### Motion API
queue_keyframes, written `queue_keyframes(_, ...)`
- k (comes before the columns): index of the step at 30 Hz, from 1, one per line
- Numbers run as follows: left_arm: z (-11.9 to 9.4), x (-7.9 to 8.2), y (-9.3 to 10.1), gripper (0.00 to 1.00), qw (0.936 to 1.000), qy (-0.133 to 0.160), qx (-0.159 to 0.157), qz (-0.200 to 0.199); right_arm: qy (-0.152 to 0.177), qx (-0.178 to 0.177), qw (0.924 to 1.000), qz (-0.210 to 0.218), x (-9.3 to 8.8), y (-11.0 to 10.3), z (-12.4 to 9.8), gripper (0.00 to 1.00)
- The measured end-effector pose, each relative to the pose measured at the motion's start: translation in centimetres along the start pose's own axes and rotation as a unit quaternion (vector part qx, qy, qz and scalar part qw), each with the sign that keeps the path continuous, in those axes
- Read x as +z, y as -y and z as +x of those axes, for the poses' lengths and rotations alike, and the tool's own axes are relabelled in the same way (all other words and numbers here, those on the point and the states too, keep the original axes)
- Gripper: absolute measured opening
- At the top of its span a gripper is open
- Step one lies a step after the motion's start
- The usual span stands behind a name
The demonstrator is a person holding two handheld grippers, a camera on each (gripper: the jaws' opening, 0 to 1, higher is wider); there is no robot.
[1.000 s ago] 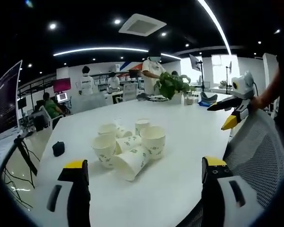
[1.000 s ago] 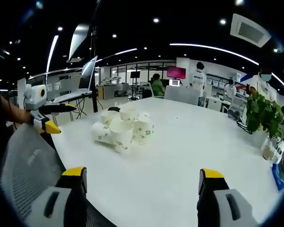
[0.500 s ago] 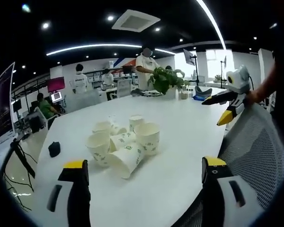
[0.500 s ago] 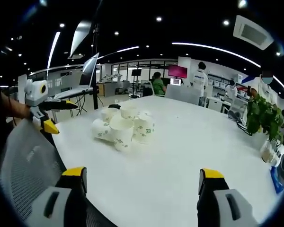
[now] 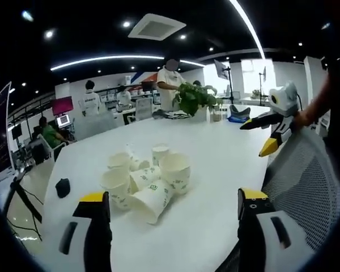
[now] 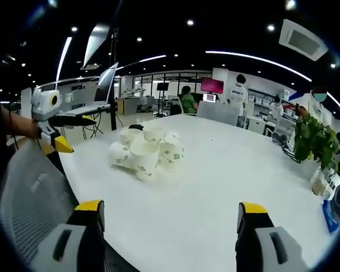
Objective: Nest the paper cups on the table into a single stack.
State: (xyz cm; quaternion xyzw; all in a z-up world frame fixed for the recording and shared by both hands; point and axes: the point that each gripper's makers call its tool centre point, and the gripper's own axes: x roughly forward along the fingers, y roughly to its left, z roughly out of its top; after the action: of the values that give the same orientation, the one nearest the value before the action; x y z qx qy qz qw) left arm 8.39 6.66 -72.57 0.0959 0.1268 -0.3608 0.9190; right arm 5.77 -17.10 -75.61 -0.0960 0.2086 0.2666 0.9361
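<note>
Cluster of white green-printed paper cups (image 5: pixel 144 181) unstacked on white table (image 5: pixel 215 164); left gripper (image 5: pixel 173 238) and right gripper (image 6: pixel 167 241) jaws apart, well short, ready to grab

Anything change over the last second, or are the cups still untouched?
Untouched: the paper cups lie in the same loose cluster on the table. Both grippers, left and right, stayed open and empty, short of the cups. Only the cameras drifted slightly.
</note>
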Motion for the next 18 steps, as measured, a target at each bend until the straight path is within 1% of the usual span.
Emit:
queue_keyframes(3,0.6,-0.1,-0.2,0.92,1.0,-0.003,0.001,-0.003,-0.001,-0.003,1.0,-0.004,0.0,0.0,0.0,0.98)
queue_keyframes(7,1.2,0.2,-0.1,0.89,1.0,-0.002,-0.005,-0.004,0.002,-0.007,1.0,0.001,0.1,0.2,-0.1,0.98)
queue_keyframes(9,1.6,0.3,0.1,0.85,0.9999,0.001,-0.011,-0.006,0.002,-0.007,1.0,0.002,0.2,0.2,-0.1,0.98)
queue_keyframes(11,1.8,0.5,0.3,0.78,0.9999,0.007,-0.014,-0.002,0.004,-0.007,1.0,0.004,0.2,0.2,-0.1,0.98)
queue_keyframes(18,3.2,0.7,0.3,0.76,0.9997,0.005,-0.022,-0.005,0.004,-0.008,0.9999,0.01,0.1,0.4,-0.2,0.97)
